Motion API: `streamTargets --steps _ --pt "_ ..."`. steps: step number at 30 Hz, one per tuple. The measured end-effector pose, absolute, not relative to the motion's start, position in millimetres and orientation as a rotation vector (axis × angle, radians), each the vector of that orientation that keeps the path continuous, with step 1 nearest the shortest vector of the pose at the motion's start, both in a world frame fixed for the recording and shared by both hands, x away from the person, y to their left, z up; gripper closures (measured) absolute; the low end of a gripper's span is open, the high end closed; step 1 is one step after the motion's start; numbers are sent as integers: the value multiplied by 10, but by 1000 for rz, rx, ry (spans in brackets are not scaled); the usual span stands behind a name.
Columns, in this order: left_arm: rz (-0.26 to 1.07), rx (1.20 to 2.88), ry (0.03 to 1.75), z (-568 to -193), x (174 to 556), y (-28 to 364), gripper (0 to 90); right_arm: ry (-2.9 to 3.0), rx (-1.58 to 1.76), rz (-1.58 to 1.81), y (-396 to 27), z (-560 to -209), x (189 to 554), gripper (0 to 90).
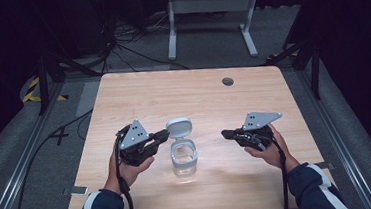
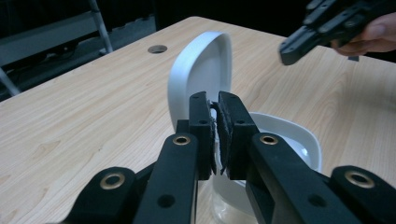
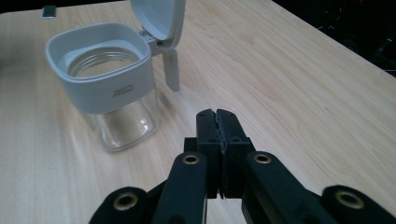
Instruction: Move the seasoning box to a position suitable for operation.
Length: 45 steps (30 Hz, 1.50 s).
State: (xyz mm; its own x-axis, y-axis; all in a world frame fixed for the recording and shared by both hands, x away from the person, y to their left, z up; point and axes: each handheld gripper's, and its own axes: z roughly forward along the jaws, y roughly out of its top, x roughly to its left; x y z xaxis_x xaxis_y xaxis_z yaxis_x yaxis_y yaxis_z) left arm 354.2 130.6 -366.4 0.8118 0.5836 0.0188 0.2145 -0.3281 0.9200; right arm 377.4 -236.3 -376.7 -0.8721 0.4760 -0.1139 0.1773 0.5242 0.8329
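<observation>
Two hand-held grippers at work near a glass jar (image 1: 184, 158) with a grey collar, standing low in the middle of the frame on the wooden surface (image 1: 138, 98), its hinged lid (image 1: 179, 127) already swung up and back. Left hand-held gripper (image 1: 162, 135) with jaws nearly together, seemingly pinched on the lid's latch tab, though hard to confirm; right hand-held gripper (image 1: 224, 133) closed on nothing, held apart to the right of the jar. Opening apparently done, jar empty inside; letting go or filling likely left.
</observation>
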Motion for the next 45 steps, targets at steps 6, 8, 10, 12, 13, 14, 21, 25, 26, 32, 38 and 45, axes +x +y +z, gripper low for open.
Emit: streamTargets --steps 6,8,10,12,13,14,21,25,26,32,38,45 --pt "429 1906 614 -3672 3580 1312 836 2448 534 1268 -2495 -3811 3642 891" --pt "427 1906 614 -3672 3582 1311 834 2448 539 1264 -2515 -3819 3628 890" --pt "432 1907 608 -3668 3579 1315 830 2451 542 1250 -2572 -3834 3598 885" --pt "441 1922 602 -3663 3566 1327 821 2450 552 1247 -2624 -3843 3577 872" --pt "445 1928 603 -3665 3555 1337 814 2447 553 1245 -2652 -3848 3564 861" --pt "447 1933 603 -3670 3541 1348 802 2441 553 1244 -2692 -3853 3552 852" --pt "502 2032 624 -3763 3420 1493 639 2429 589 1188 -2882 -3882 3429 642" --pt "522 2094 630 -3847 3356 1581 579 2419 606 1147 -2987 -3892 3359 577" --pt "527 2110 630 -3871 3340 1607 561 2414 612 1140 -3014 -3894 3343 571" --pt "542 2206 652 -4040 3253 1727 481 2394 644 1124 -3187 -3916 3246 546" --pt "583 2261 690 -4186 3194 1884 377 2376 676 1061 -3365 -3982 3132 499" --pt "560 2304 714 -4379 3169 2048 298 2346 711 978 -3599 -4125 3015 418"
